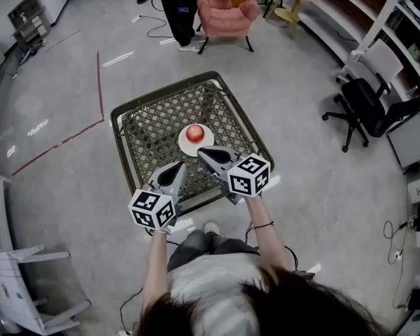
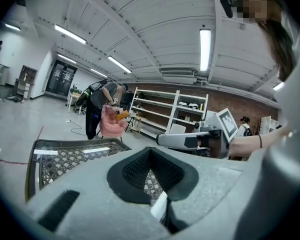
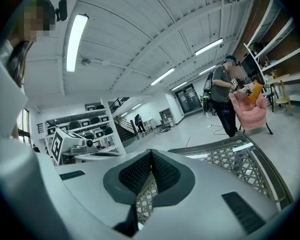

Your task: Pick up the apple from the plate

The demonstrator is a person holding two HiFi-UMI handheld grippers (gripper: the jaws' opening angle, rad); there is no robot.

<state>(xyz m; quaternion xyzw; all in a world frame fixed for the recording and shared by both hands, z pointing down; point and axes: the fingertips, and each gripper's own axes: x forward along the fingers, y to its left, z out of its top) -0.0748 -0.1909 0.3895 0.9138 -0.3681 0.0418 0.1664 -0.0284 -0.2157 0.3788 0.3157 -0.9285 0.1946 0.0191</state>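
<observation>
The apple [image 1: 194,133] sits on a white plate [image 1: 183,146], and the plate rests near the centre of a lattice-topped counter [image 1: 148,126]. The person holds both tools over the near edge of that counter, pointing toward the plate. The right gripper [image 1: 204,154] has its tip just beside the plate's near rim. The left gripper [image 1: 176,168] hangs a little further back and to the left. How high either one is above the counter cannot be told from the head view.

Both pairs of jaws are closed, with the pads meeting at the tip and nothing between them. In each gripper view only the lattice shows through the small gap lower down, and neither view shows the apple or the plate.

The pickup looks not yet begun, and several things could go wrong from here:

- **Closed jaws:** if a closed tip reaches the apple, it would push the apple instead of taking it. A round fruit would probably roll off the plate and perhaps off the counter.
- **The plate:** a nudge to the rim could slide or tip the plate on the open lattice.
- **Poor grip:** once the jaws are open, closing off-centre or too high on the curved skin could squeeze the apple out sideways.
- **Crowding:** the two tools are close together, so they could knock each other if both move in at once.
</observation>
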